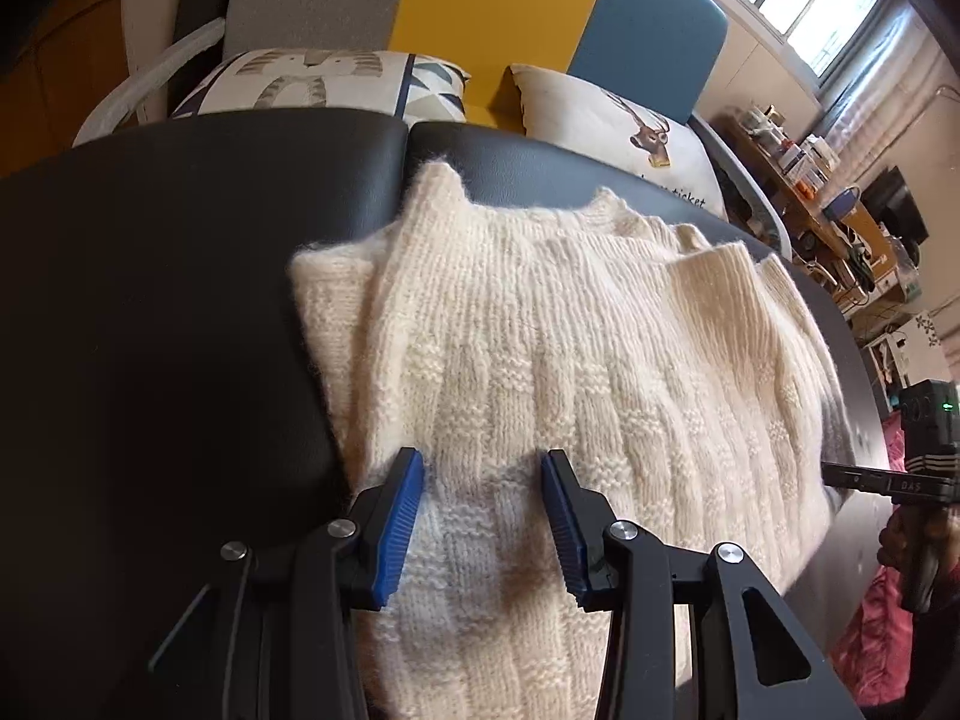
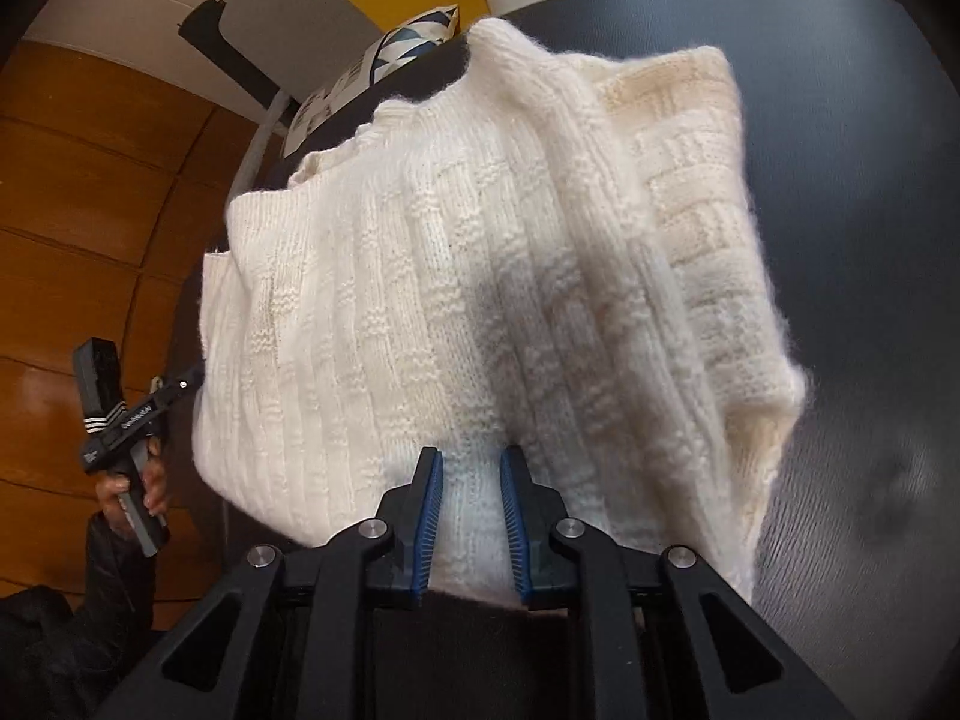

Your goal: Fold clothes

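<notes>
Black padded table (image 1: 180, 300), seam down the middle; pillows (image 1: 336, 81) and a yellow-and-blue backrest behind, cluttered shelf (image 1: 840, 210) off to the side. Cream knit sweater (image 1: 570, 348) lying partly folded on the table, one flap doubled over the body, near edge hanging toward both cameras.

Left gripper (image 1: 483, 531): spread wide, over the knit, nothing pinched. Right gripper (image 2: 471, 525): partly spread, fingers either side of a ridge of the sweater's near edge; contact with the pads (image 2: 429, 516) not clear, no firm pinch visible.

Risks, as judged:
- Thick, fuzzy knit; a shallow bite likely to catch only the top layer, leaving the lower one behind and skewing the fold.
- Uneven lift between the two sides likely to drag the doubled flap open.
- Smooth table; whole sweater liable to slide rather than fold.
- Ribbed pads apt to snag loose fibres on release.
</notes>
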